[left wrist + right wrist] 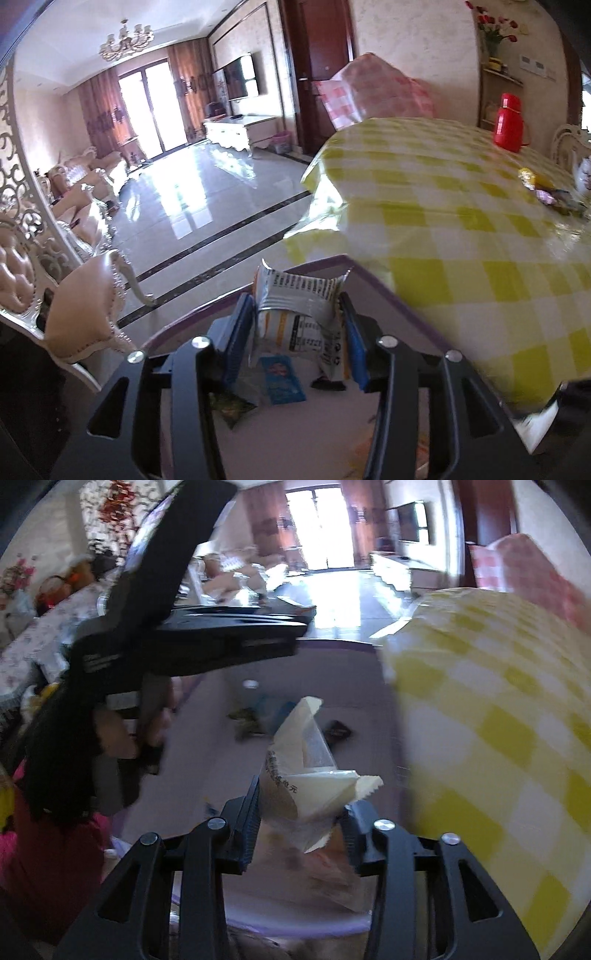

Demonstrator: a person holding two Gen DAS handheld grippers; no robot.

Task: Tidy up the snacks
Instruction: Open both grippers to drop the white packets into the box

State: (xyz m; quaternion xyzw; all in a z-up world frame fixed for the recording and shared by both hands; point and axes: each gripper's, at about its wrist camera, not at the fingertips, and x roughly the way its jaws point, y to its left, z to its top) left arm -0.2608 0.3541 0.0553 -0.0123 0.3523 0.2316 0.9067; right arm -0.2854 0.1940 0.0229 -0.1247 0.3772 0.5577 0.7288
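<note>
While you hold both tools over the pale tray with a purple rim (325,263) at the edge of the desk under its yellow-and-white checked cloth (461,221), each has a snack packet between its blue-padded fingers. Your left tool (297,332) stands partly open around a crumpled white foil packet with black print and an orange stripe (299,299); whether the pads press on it, I cannot tell. Your right tool (301,823) is likewise partly open around a folded cream-coloured packet with a serrated edge (314,775), and its grip is just as unclear in the blur. Below them on the tray lie a small blue sachet (282,376), a green-and-dark wrapper (231,406) and a small black packet (338,731). Further along the desk sit a red plastic flask (509,123) and a few loose wrapped sweets (546,192).
</note>
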